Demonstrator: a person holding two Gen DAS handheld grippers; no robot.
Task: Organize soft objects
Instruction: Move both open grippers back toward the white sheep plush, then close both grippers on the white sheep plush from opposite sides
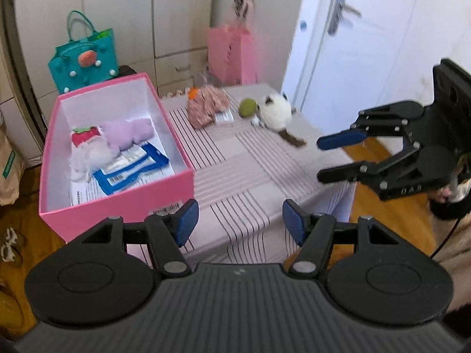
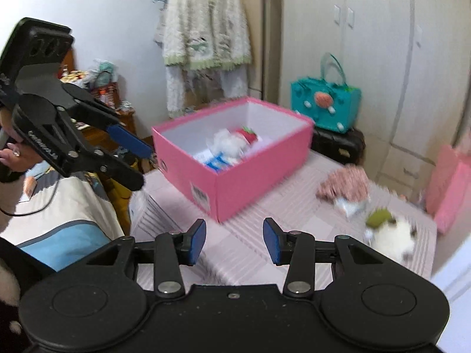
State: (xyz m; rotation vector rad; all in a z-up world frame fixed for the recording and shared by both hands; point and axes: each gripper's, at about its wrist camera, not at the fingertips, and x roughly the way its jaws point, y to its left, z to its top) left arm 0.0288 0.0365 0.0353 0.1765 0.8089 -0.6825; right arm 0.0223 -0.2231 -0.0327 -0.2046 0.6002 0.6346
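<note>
A pink box [image 1: 123, 203] [image 2: 253, 182] stands on the striped cloth table and holds a strawberry plush [image 1: 84, 136], a purple plush [image 1: 126, 132], white fluff and blue packets. On the table beyond lie a pink fuzzy toy [image 1: 207, 106] [image 2: 347, 184], a green ball [image 1: 248, 107] [image 2: 378, 217] and a white plush [image 1: 276, 111] [image 2: 393, 238]. My left gripper [image 1: 240, 226] is open and empty above the table's near edge, right of the box. My right gripper [image 2: 234, 241] is open and empty; it also shows in the left wrist view [image 1: 319, 160], right of the table.
A teal bag [image 1: 84, 64] [image 2: 325, 106] stands behind the box. A pink bag [image 1: 232, 56] stands at the table's far end by a white door [image 1: 353, 44]. A fuzzy cardigan [image 2: 206, 29] hangs on the wall. Wardrobes line the back.
</note>
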